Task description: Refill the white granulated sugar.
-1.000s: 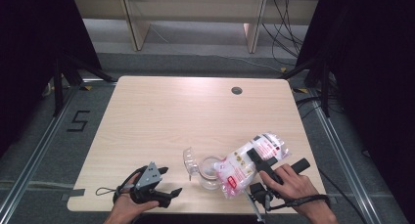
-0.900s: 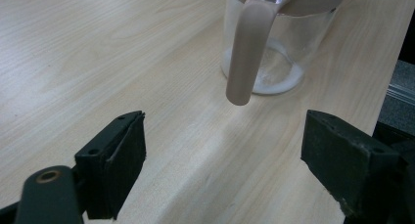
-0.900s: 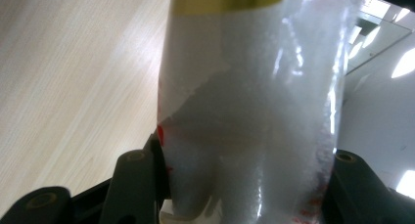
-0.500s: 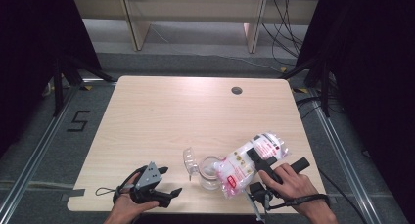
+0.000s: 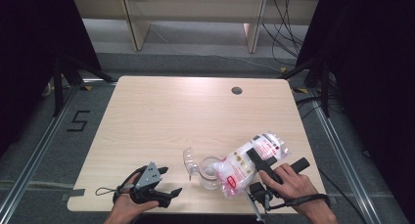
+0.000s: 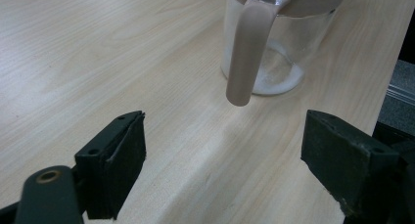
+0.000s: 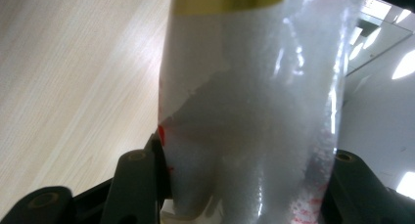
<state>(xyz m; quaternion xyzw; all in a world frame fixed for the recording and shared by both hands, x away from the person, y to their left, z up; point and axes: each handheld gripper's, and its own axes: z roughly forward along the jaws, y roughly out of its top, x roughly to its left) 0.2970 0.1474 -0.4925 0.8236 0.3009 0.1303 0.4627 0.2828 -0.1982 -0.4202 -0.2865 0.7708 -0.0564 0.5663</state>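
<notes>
High view: the right gripper [image 5: 258, 172] clamps a plastic bag of white grains [image 5: 247, 163], tipped over a glass jar [image 5: 210, 172] near the table's [image 5: 161, 111] front edge — its lid hangs open. Left gripper view: the left gripper [image 6: 222, 160] gapes empty before the jar. Right gripper view: both jaws press the bag.

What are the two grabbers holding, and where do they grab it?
The right gripper squeezes the plastic bag across its middle, tipped toward the glass jar. The left gripper holds nothing.
</notes>
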